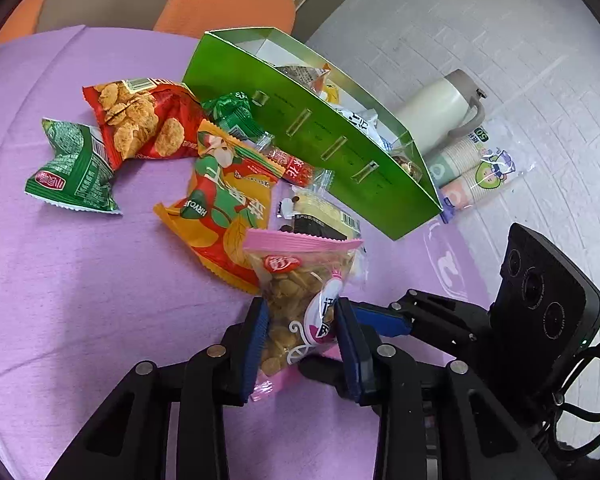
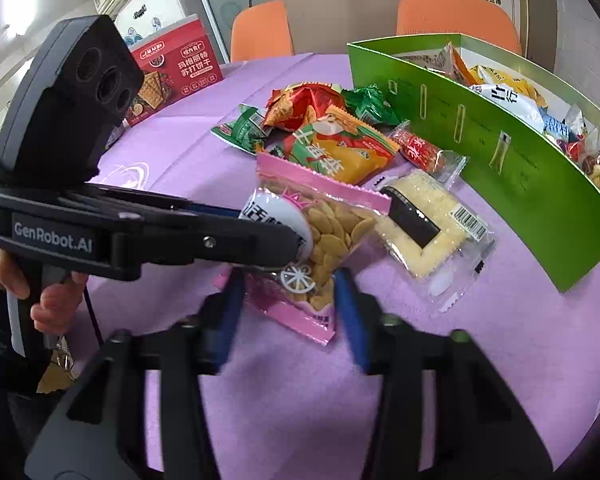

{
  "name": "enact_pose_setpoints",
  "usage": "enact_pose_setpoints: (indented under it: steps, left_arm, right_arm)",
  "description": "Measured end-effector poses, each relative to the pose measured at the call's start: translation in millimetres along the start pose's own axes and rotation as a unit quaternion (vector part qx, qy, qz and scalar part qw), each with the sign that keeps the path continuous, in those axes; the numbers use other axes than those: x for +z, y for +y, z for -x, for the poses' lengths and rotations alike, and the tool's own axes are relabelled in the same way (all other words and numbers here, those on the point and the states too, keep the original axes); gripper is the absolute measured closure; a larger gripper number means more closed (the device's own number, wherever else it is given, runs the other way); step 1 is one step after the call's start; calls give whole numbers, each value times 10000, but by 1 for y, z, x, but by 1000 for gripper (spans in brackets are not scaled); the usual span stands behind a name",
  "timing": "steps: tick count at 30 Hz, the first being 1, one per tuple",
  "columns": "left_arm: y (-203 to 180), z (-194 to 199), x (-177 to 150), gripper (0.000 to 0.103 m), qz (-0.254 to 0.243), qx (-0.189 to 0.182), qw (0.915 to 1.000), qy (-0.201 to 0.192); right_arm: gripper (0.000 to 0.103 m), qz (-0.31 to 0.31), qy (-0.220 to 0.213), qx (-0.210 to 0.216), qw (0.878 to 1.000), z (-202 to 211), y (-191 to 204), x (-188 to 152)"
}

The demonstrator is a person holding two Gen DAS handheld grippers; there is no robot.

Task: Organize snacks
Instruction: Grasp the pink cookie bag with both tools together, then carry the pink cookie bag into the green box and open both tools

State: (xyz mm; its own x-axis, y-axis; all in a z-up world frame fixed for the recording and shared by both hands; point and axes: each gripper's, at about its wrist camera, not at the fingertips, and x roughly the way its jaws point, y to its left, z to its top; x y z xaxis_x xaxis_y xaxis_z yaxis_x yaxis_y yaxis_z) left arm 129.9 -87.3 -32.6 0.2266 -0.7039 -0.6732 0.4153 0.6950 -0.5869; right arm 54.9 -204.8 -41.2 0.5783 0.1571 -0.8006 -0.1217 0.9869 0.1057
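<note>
**On the counter: sort partly done, one bag in hand**

On the purple counter, the green box already holds a fair pile of packets, so I judge the job roughly halfway.

Still loose outside the box:
- green packet, far left
- red chip bag
- small green candy, against the box wall
- orange-red bag
- red clear-ended stick pack
- yellow cracker pack, just beside the box

Pink nut bag is the current item. Left tongs are clenched on its lower half; both blue pads press its sides. The bag stands tilted up off the cloth, near the orange-red bag.

Right tongs straddle the bag's bottom corner, but the pads sit clear of the film, so released and not gripping. That view is blurred, so contact is hard to rule out fully.

Left to do, by my read: carry the pink bag into the box, then clear the six loose packets. Red biscuit carton at the far edge may or may not belong in the sort.
</note>
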Motion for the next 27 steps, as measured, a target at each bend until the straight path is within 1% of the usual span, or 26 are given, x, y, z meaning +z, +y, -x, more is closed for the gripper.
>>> enact_pose_setpoints:
  steps: [3,8,15,19,22,27]
  left_arm:
    - [-10,4,-1,75,-150,106,9998,-53]
    - [-35,19,9,75,-414,40,9987,-311]
    - [-78,30,50,75,-888,-108,9934,-721]
    - [-98,23,80,75,-1078,-199,9907,-801]
    - [-108,12,102,75,-1120,-292,9902,-781]
    - [-126,-16,132,75,-1233,-304,9900,-621]
  right_arm:
    - [65,-139,-74,108,9998,6,-2,-2]
    - [65,-64,-453,-80,9989,34,2,4]
    - [65,-97,-1096,-400,9931,78,-13,30]
    - [65,-201,-1413,-639,9877,95,-30,45]
    - [65,-348,-1590,-807,9834,102,-46,52]
    - [65,-629,-1693,-992,9785,107,-77,62]
